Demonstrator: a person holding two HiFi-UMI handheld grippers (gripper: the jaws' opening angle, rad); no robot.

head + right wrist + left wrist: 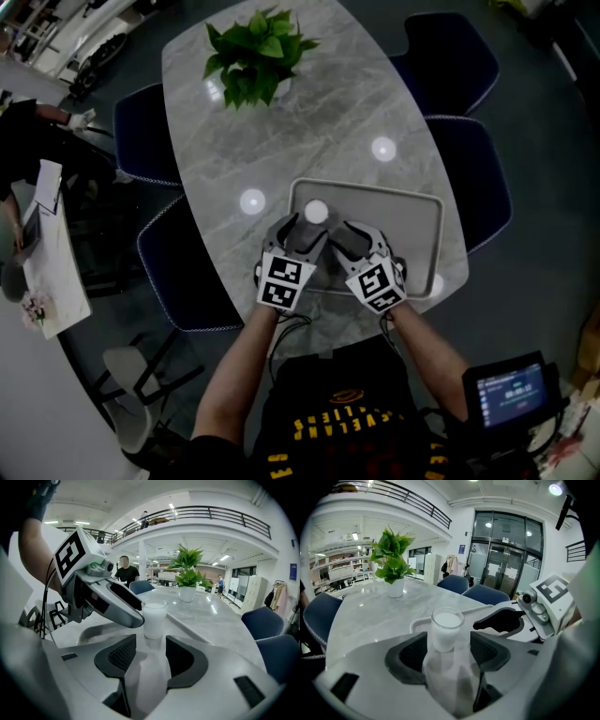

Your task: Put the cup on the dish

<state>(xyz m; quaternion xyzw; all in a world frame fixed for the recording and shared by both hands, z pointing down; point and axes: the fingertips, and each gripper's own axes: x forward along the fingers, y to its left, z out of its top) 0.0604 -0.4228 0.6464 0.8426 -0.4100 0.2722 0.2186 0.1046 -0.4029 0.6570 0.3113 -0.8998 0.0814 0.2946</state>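
Observation:
A small clear cup [316, 212] with a milky white look stands upright in the far left part of the grey tray-like dish [412, 234]. My left gripper [298, 228] and right gripper [345, 232] sit side by side at the tray's near edge, both aimed at the cup. In the left gripper view the cup [446, 630] stands just ahead of the open jaws of the left gripper [448, 651], untouched. In the right gripper view the cup [154, 618] stands beyond the open right gripper [150, 653], with the left gripper [112, 602] beside it.
The tray lies on a grey marble table [244, 141]. A potted green plant [255, 52] stands at the far end. Blue chairs [469, 178] line both sides. A small screen [511, 394] is at lower right. A person [124, 571] stands far off.

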